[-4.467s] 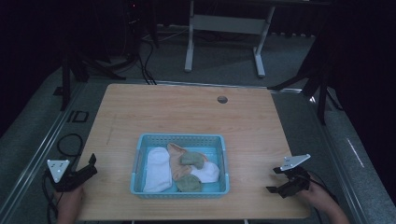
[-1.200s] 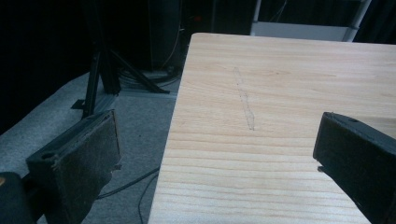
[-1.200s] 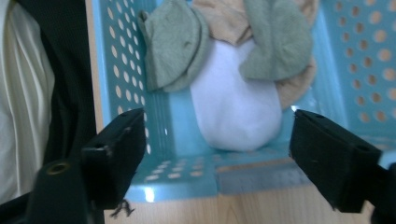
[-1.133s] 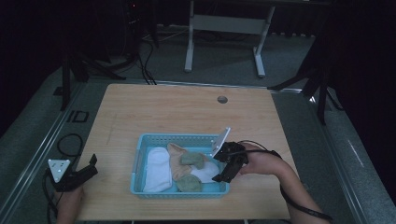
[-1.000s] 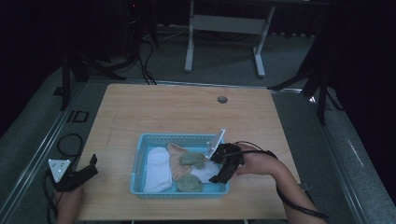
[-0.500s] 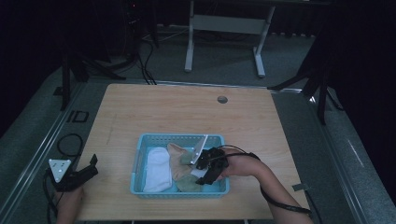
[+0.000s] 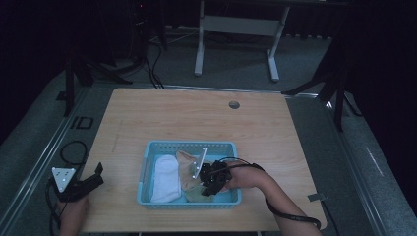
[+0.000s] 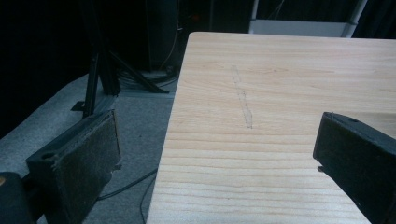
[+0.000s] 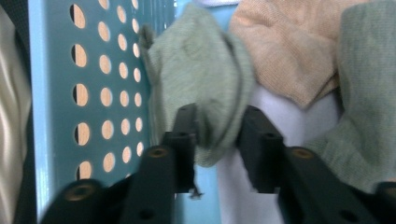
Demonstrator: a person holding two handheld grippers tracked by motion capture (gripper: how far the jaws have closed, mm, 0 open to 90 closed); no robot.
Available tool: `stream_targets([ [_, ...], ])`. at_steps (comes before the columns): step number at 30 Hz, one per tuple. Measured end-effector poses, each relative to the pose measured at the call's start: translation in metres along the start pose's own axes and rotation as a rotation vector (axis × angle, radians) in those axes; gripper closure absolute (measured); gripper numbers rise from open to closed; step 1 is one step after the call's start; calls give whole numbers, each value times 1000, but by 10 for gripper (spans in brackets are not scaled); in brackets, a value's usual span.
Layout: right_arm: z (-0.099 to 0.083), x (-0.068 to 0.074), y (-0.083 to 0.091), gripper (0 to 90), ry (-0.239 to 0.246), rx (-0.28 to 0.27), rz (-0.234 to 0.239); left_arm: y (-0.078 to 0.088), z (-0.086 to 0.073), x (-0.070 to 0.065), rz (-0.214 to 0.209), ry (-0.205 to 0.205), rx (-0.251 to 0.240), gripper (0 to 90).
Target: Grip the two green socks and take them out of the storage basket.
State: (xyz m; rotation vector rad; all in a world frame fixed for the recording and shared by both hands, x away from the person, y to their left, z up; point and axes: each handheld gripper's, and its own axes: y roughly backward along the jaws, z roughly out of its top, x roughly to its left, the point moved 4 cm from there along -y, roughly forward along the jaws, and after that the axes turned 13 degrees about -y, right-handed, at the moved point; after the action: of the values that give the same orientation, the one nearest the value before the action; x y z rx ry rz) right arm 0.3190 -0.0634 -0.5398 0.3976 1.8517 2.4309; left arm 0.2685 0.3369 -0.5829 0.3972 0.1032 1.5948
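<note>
A: Sock (image 9: 201,84), grey-green and bunched, lies inside the blue basket (image 7: 153,147) against its perforated wall. The right gripper (image 9: 217,135) has its jaws on either side of the fabric; they have just been closing, and the pads now pinch a fold of it.

B: What lies around it in the basket?

A: In the right gripper view, a tan sock (image 9: 289,51) lies just beside it, a second grey-green piece (image 9: 369,93) sits at the far edge, and pale white cloth (image 9: 280,116) shows beneath them. From the high view, a white sock (image 7: 164,177) fills the left part of the basket, with the tan one next to it.

B: And the other hand?

A: The left gripper (image 7: 93,178) rests at the table's near left corner, well apart from the basket. Its jaws stand spread wide with nothing between them; the left gripper view looks past them over bare wood.

B: The surface itself?

A: A light wooden table (image 7: 196,118), grain running across, with a faint pencil-like streak (image 8: 243,100) in the left gripper view and a small round hole (image 7: 234,104) near the far edge. The basket sits toward the near edge, about centred.

B: The room?

A: Dark. Grey carpet (image 7: 236,73) surrounds the table, a white frame (image 7: 236,24) stands behind it, black stands and cables sit at the far left.
</note>
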Motion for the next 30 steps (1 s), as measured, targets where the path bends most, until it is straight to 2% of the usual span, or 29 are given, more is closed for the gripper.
stream_targets([
  [4, 2, 3, 7, 794, 8, -22, 10, 0, 0, 0, 1, 0, 1, 3],
  [12, 5, 13, 23, 820, 40, -49, -2, 0, 0, 0, 2, -1, 1, 3],
  [21, 4, 15, 47, 821, 40, -85, -30, 0, 0, 0, 4, -3, 3, 3],
  [30, -5, 12, 70, 821, 8, -130, -49, 0, 0, 0, 5, -5, 5, 4],
])
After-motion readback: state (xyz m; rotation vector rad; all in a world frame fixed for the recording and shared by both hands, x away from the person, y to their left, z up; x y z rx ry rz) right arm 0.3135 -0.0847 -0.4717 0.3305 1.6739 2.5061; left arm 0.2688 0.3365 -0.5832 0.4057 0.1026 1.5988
